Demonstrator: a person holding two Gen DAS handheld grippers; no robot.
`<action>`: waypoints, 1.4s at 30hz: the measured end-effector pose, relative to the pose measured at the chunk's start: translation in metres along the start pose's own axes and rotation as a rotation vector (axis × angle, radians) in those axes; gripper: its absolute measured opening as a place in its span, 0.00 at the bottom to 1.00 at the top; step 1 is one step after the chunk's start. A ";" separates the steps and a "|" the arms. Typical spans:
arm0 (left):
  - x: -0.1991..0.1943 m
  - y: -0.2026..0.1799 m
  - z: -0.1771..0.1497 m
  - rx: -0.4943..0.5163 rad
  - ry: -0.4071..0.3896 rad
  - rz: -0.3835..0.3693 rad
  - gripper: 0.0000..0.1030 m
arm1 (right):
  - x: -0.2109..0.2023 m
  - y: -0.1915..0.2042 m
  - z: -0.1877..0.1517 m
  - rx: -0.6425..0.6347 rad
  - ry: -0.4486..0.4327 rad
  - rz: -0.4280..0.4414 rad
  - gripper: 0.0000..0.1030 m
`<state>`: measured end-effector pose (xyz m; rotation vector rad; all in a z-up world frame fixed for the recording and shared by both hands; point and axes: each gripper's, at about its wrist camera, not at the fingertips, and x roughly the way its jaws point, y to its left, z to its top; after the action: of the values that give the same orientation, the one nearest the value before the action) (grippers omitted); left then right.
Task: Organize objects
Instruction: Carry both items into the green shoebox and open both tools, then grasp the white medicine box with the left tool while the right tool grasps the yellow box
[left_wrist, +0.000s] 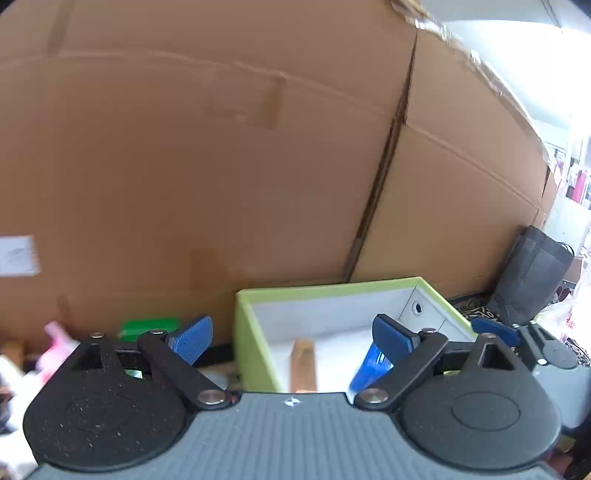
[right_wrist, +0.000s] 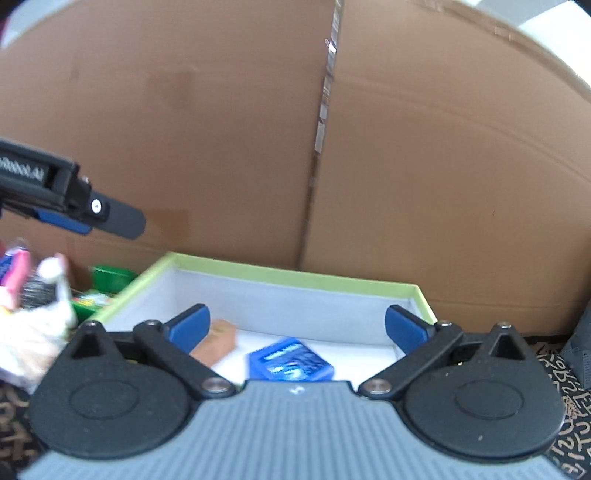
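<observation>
A lime-green box with a white inside stands against a cardboard wall. In it lie a brown wooden block and a blue packet. My left gripper is open and empty, above the box's left edge. It also shows from the side in the right wrist view. My right gripper is open and empty above the box, with the blue packet below it. Its fingers show at the right of the left wrist view.
Large cardboard boxes form the back wall. A green container, pink items and a white bag lie left of the box. A dark bag stands at the right. A patterned cloth covers the floor.
</observation>
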<state>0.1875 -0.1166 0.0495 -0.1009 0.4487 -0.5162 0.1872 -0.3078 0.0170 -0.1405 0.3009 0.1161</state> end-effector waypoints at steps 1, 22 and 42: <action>-0.012 0.005 -0.005 -0.003 -0.002 0.016 0.94 | -0.008 0.004 0.001 -0.005 -0.013 0.015 1.00; -0.136 0.118 -0.124 -0.175 0.070 0.383 0.95 | -0.096 0.124 -0.050 0.046 0.134 0.394 1.00; -0.115 0.151 -0.119 -0.212 0.094 0.360 0.93 | -0.047 0.207 -0.041 -0.182 0.096 0.413 0.27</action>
<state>0.1148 0.0736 -0.0439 -0.1962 0.5988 -0.1190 0.1028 -0.1153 -0.0324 -0.2636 0.4125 0.5485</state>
